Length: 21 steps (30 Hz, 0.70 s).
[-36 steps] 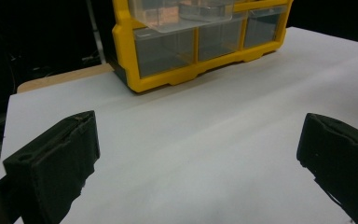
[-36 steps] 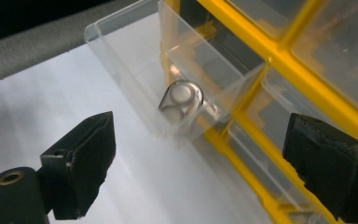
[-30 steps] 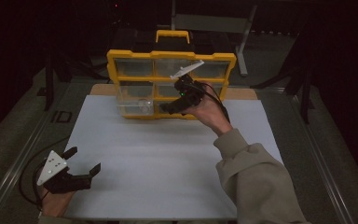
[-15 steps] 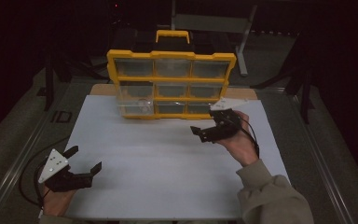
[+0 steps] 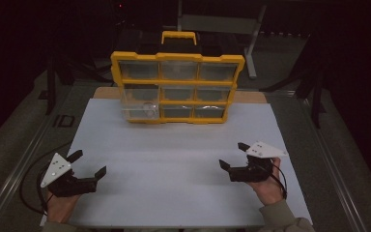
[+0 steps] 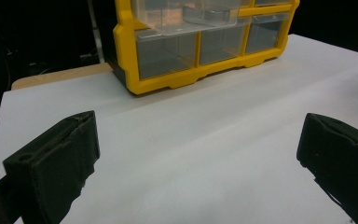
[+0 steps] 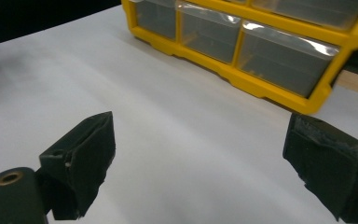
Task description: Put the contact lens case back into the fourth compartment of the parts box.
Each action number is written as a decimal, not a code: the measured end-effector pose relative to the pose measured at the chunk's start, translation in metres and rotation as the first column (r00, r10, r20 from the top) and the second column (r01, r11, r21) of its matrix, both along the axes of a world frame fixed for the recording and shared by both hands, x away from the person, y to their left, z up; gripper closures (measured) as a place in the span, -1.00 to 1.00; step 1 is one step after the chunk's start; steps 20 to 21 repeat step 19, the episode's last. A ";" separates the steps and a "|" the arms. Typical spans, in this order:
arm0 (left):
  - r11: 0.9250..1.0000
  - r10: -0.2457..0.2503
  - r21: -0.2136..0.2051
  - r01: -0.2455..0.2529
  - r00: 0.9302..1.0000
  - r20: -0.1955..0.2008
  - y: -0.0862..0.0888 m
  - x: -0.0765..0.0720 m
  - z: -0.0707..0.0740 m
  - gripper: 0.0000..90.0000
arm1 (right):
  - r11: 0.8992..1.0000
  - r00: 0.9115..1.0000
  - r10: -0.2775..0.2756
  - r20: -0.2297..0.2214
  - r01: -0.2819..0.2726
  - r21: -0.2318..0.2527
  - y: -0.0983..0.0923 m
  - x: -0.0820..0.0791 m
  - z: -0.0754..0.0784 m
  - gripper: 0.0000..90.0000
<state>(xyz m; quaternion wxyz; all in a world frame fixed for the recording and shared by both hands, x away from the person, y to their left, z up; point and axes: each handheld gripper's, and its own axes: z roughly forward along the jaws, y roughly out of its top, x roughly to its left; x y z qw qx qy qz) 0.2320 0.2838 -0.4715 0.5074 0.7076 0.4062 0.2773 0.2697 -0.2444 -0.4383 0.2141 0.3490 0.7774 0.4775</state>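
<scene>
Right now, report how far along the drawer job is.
Looks done: one clear drawer of the yellow organizer stands pulled out at its left. In hand: nothing; left gripper and right gripper rest open, apart from it. Left: I can't tell.

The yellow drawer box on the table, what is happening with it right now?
A person sits at the white table with a claw in each hand. The left claw and the right claw are both open, empty and near the person's edge. The yellow drawer box stands at the far side, untouched, with one clear drawer on its left pulled out.
</scene>
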 end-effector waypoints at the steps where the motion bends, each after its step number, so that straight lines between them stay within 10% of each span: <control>1: 1.000 0.000 0.001 0.000 1.000 0.001 0.000 0.000 0.000 -1.00 | 1.000 1.000 -0.006 0.001 0.006 0.014 -0.003 -0.003 -0.004 -0.80; 21: 1.000 -0.012 0.004 0.012 1.000 0.015 -0.006 -0.001 -0.004 -1.00 | 0.998 0.996 -0.019 0.082 0.013 0.068 -0.027 -0.028 -0.043 -0.81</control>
